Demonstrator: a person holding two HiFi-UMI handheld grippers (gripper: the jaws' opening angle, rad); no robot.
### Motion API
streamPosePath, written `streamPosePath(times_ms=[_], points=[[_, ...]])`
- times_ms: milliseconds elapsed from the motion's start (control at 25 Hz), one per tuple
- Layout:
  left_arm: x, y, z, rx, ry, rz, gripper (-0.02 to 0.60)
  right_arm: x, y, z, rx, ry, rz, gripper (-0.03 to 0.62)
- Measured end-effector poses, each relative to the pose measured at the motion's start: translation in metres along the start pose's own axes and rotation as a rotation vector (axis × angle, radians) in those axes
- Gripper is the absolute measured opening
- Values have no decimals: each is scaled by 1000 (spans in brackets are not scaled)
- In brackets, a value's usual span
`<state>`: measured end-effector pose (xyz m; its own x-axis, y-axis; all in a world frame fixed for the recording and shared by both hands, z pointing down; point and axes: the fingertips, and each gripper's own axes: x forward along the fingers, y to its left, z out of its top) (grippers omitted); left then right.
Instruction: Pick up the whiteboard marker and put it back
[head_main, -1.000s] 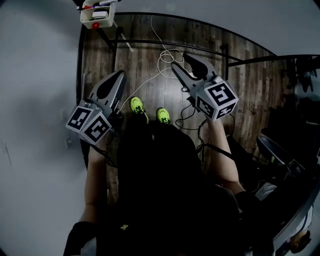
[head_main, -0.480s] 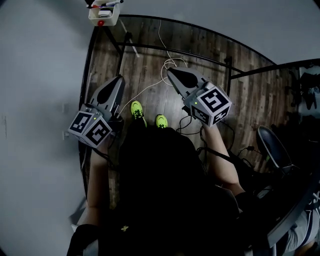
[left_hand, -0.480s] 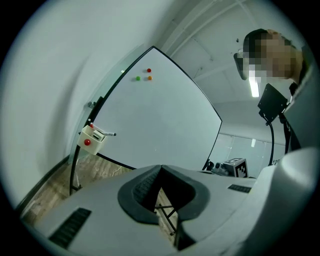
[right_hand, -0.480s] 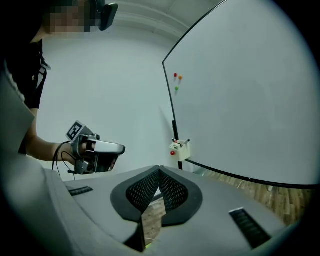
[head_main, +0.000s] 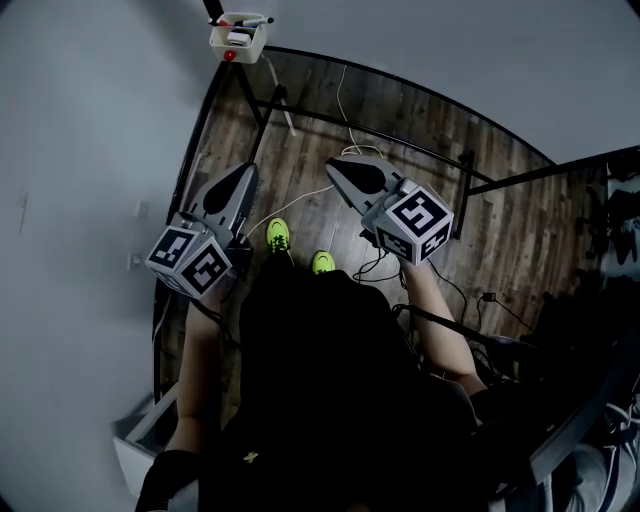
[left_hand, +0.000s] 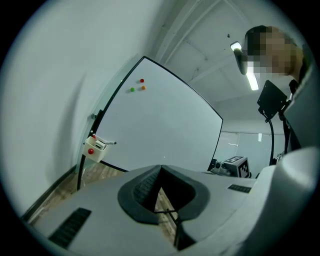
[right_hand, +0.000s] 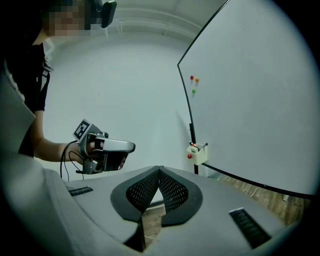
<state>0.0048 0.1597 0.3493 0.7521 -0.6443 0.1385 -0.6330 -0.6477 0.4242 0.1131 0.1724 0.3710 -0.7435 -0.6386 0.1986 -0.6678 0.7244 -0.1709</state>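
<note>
Both grippers are held out over the wooden floor (head_main: 300, 130), well apart from the whiteboard marker (head_main: 256, 20). The marker is seen lying across the top of a small white holder (head_main: 238, 42) fixed at the lower corner of the whiteboard (left_hand: 165, 120). The left gripper (head_main: 247, 170) is shown with its jaws pressed together, and nothing is held between them. The right gripper (head_main: 333, 163) is likewise closed tip to tip and empty. The marker is found ahead of both pairs of fingers, nearer the left gripper.
</note>
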Motion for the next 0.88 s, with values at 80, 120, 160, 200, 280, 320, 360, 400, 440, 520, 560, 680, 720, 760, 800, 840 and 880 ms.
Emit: streamPosePath(times_ms=[80, 120, 160, 200, 280, 320, 360, 400, 440, 520, 560, 680, 720, 760, 800, 840, 880], points=[[-4, -5, -2, 0, -3, 9, 32, -1, 4, 1, -8, -2, 17, -2], [-5, -7, -2, -2, -8, 12, 31, -1, 6, 2, -11, -4, 23, -2], [-7, -8, -2, -4, -14, 15, 32, 0, 8, 3, -15, -7, 31, -2], [-8, -10, -3, -5, -17, 16, 32, 1, 10, 4, -20, -12, 40, -2], [-11, -12, -6, -6, -16, 17, 31, 4, 17, 7, -30, -20, 58, -2], [-13, -12, -7, -6, -13, 16, 32, 5, 20, 8, -34, -22, 64, -2], [-14, -13, -8, -7, -11, 13, 32, 7, 23, 9, -40, -22, 69, -3], [-15, -14, -8, -10, -11, 11, 32, 8, 25, 10, -46, -20, 72, -3], [-15, -14, -8, -13, -13, 7, 32, 10, 28, 11, -55, -18, 74, -3], [-16, -15, -8, -21, -15, -1, 32, 13, 31, 14, -76, -16, 70, -3], [-15, -16, -9, -24, -14, -6, 32, 13, 32, 16, -84, -18, 64, -3], [-12, -17, -10, -32, -6, -25, 31, 17, 36, 21, -83, -26, 60, -3], [-11, -17, -10, -32, -4, -32, 32, 20, 38, 22, -83, -23, 65, -3], [-9, -16, -10, -32, -3, -39, 32, 23, 39, 22, -86, -19, 69, -3], [-8, -16, -9, -32, -2, -45, 32, 26, 40, 22, -89, -17, 71, -3], [-7, -16, -10, -34, 0, -51, 31, 29, 40, 23, -87, -19, 72, -3], [-6, -17, -10, -38, 1, -57, 32, 31, 40, 23, -83, -22, 73, -3]])
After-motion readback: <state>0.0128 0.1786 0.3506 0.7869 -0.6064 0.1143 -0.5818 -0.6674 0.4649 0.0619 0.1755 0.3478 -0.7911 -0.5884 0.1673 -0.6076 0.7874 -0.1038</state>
